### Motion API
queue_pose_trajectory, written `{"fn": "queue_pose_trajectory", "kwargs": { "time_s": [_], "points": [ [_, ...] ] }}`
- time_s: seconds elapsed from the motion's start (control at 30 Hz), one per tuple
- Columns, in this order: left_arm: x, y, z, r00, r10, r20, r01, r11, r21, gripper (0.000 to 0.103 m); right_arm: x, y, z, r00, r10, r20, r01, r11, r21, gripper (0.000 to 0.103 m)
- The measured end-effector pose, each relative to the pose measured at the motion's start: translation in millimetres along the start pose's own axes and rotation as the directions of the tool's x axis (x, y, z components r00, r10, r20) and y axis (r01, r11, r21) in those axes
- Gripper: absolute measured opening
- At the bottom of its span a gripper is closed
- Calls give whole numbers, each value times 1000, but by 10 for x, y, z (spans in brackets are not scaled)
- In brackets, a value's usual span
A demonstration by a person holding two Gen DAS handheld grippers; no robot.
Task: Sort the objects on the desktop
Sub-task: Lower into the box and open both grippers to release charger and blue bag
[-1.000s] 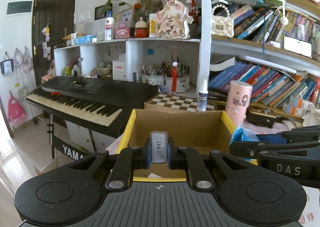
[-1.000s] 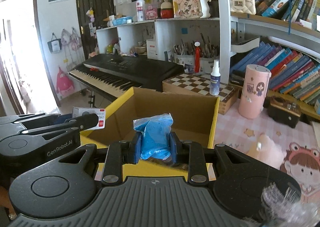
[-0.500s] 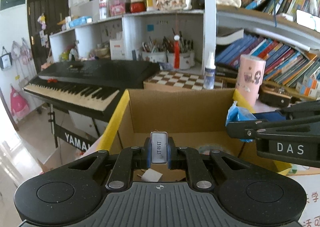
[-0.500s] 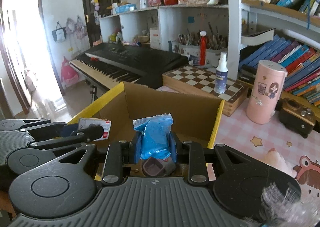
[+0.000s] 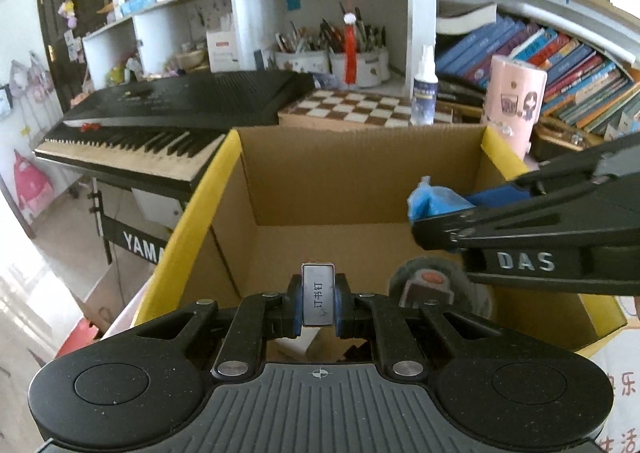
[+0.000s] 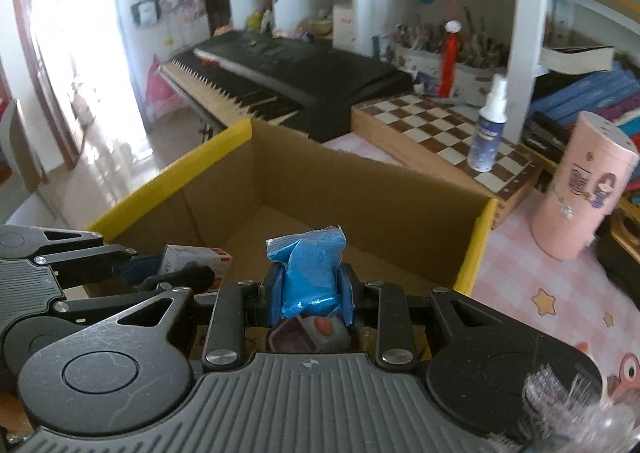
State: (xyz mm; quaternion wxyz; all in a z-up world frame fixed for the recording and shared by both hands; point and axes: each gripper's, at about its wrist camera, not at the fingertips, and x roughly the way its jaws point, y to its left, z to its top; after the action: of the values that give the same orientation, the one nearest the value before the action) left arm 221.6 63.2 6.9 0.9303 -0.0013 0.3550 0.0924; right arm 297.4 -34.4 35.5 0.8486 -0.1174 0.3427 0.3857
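Two hand-held grippers hang over an open brown cardboard box with yellow-edged flaps (image 5: pixel 224 189), which sits on a desk with a pink checked mat (image 6: pixel 560 293).

The left gripper (image 5: pixel 318 301) is clamped on a small white staple box with a printed label (image 5: pixel 318 299), held upright between its blue pads above the near part of the box opening. The right gripper (image 6: pixel 310 289) pinches a crumpled blue plastic packet (image 6: pixel 308 273), also above the opening; in the left view it reaches in from the right.

Progress, as a judgement: sorting is partly done. A round grey object with a brown and orange top (image 5: pixel 430 285) already lies on the box floor, near right. The two held items are not yet released, and what remains elsewhere on the desk cannot be told.

Room to move: the box floor looks largely bare toward its far side, so both items have space to drop. The two grippers are close together, so each needs care around the other. The box walls rise on the left, right and far sides. Just beyond the far wall lie a brown and white chessboard (image 6: pixel 448 133) and a black electronic keyboard (image 5: pixel 180 109); a pink cylindrical canister (image 6: pixel 580 193) stands to the right.
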Motion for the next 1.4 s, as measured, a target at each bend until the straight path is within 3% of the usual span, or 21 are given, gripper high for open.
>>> {"fn": "queue_pose_trajectory", "kwargs": {
  "time_s": [0.5, 0.8, 0.87, 1.0, 1.4],
  "points": [
    [145, -89, 2, 998, -7, -69, 8, 1000, 21, 14, 312, -44, 59, 990, 60, -125, -67, 997, -47, 27],
    [72, -86, -1, 999, 1, -49, -1, 1000, 9, 24, 378, -15, 71, 983, 76, -170, -89, 993, -73, 27],
    [41, -78, 8, 999, 0, -37, 0, 1000, 2, 26, 368, -19, 72, 985, 72, -160, -83, 994, -69, 27],
    [-44, -63, 14, 1000, 11, 0, -11, 1000, -7, 50, 290, -45, 74, 991, 64, -115, -69, 997, -40, 32],
    [-385, 71, -30, 995, 47, 92, -41, 997, -60, 63, -165, 12, 21, 999, -20, 32, 19, 999, 39, 34]
  ]
}}
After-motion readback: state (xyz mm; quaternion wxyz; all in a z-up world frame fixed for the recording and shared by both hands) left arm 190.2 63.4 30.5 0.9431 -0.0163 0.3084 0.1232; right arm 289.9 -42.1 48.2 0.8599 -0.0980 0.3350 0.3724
